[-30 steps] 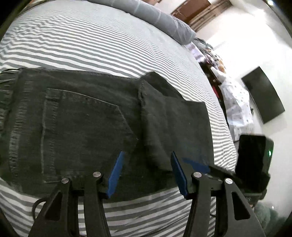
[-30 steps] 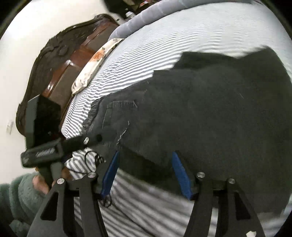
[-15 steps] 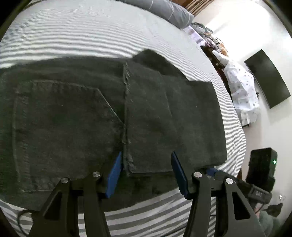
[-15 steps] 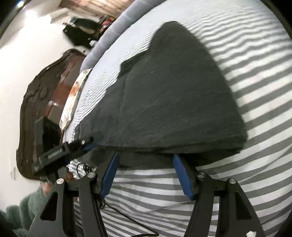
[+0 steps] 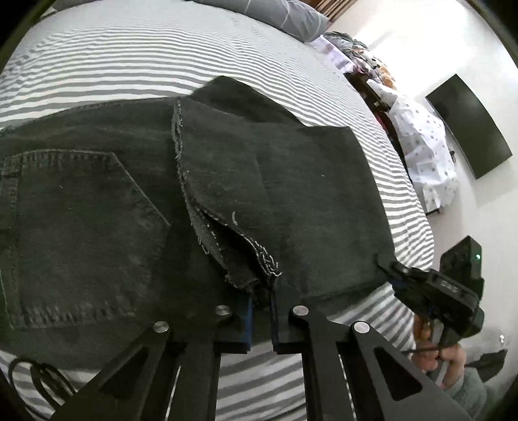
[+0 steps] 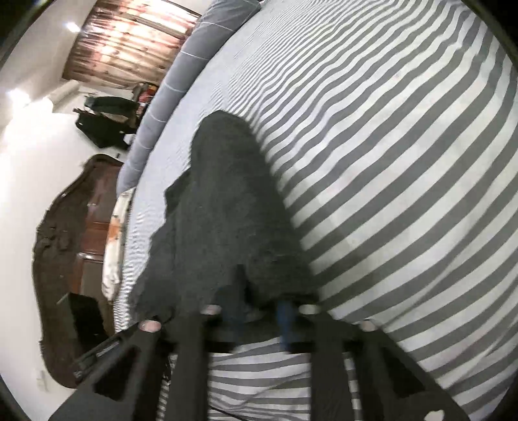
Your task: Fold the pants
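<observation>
Dark denim pants lie folded on the striped bed sheet, back pocket at the left, leg ends folded over on the right. My left gripper is shut on the near hem of the folded leg, which is lifted and puckered. My right gripper is shut on the near corner of the pants' fold. The right gripper also shows in the left wrist view, pinching the right corner of the cloth.
A grey pillow lies at the far end of the bed. A dark wooden headboard stands at the left in the right wrist view. A wall TV and a cluttered rack stand beyond the bed's right edge.
Both grippers have closed on the near edge of the folded pants. The left one now pinches the leg hem and the right one the fold corner; the cloth has puckered up.
</observation>
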